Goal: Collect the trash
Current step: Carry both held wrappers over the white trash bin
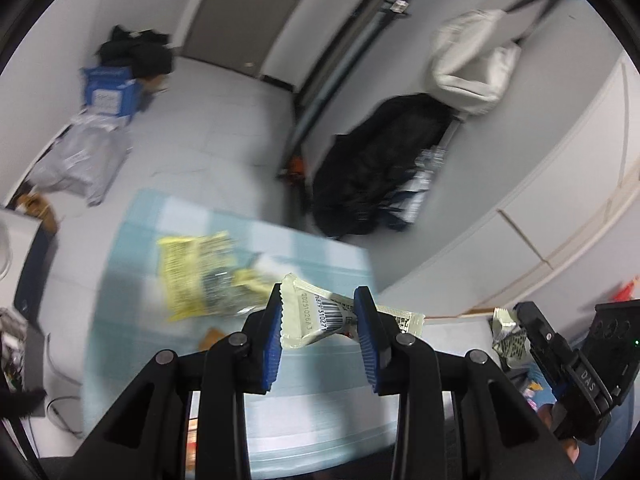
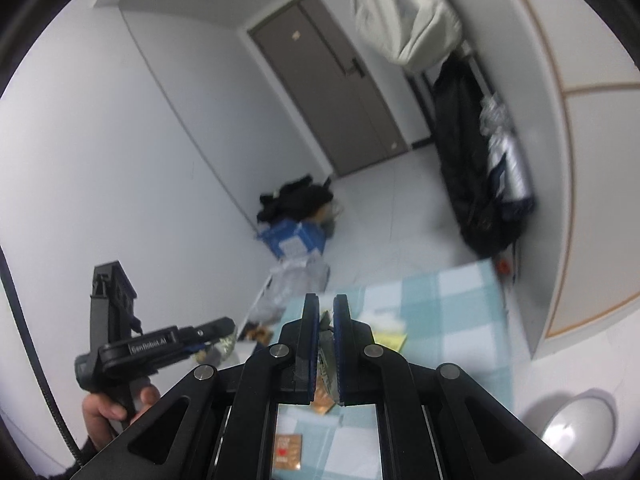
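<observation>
Two tongs loaded: left tongs (image 1: 318, 312) partly closed, clamping cream wrapper (image 1: 320, 314); right tongs (image 2: 326, 320) nearly shut on crumpled wrapper (image 1: 507, 334). Yellow packet (image 1: 196, 272) lies on checked surface (image 1: 320, 400). Step: carry-off. Next: locate bin, unseen here.

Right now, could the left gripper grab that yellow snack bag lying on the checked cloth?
Probably not yet. The left gripper already has its jaws closed on a cream wrapper, so it has no room for the yellow bag. Nothing covers the bag on the checked cloth; it would have to drop the wrapper first.
</observation>
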Demonstrator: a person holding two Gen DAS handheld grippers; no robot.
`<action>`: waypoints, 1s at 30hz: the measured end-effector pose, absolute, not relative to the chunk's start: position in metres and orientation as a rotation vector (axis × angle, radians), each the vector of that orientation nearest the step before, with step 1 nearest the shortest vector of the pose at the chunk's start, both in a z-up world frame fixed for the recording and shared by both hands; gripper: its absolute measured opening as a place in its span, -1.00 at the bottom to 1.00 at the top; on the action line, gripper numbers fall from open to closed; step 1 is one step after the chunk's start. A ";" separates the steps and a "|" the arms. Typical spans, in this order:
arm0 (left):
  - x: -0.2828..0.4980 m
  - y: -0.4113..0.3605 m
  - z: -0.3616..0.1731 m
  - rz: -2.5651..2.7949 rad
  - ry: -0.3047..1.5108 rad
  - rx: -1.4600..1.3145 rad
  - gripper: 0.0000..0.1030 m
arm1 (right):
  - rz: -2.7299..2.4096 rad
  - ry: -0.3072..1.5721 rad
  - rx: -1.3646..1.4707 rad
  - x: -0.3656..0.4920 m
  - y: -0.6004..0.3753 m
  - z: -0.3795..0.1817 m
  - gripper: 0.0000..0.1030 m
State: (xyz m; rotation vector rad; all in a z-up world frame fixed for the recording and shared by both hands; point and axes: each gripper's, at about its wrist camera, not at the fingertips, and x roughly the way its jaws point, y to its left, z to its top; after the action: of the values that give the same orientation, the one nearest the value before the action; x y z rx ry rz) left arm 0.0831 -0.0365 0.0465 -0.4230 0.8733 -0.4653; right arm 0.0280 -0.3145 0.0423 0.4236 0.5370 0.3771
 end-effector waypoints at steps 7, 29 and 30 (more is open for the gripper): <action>0.093 -0.125 0.073 -0.668 0.876 -0.345 -0.45 | 0.277 0.433 0.443 0.003 -0.389 0.079 -0.88; 0.088 -0.397 -0.048 -1.056 1.174 0.255 -0.45 | -0.165 0.655 0.715 -0.062 -0.607 -0.086 -0.88; 0.086 -0.406 -0.061 -1.068 1.201 0.293 -0.45 | -0.167 0.681 0.738 -0.061 -0.611 -0.100 -0.88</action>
State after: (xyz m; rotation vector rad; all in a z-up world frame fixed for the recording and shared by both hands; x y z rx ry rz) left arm 0.0862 -0.4059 -0.0607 0.2930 1.2009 -1.0677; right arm -0.0608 -0.6113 -0.1004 0.7380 0.6815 -0.1671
